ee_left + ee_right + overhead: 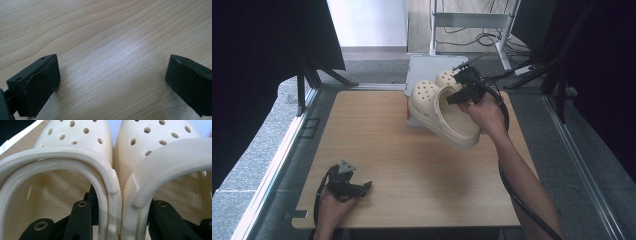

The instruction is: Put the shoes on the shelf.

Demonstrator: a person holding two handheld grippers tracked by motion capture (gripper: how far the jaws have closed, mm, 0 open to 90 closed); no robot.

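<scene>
The right tongs (460, 88) hold a pair of cream clogs (443, 112) in the air above the far right of the wooden bench (412, 165), one jaw inside each shoe, clamped on their touching inner walls. The left tongs (362, 187) rest near the bench's front left edge, jaws wide apart with nothing between them

no readable text, labels or brands anywhere
</scene>
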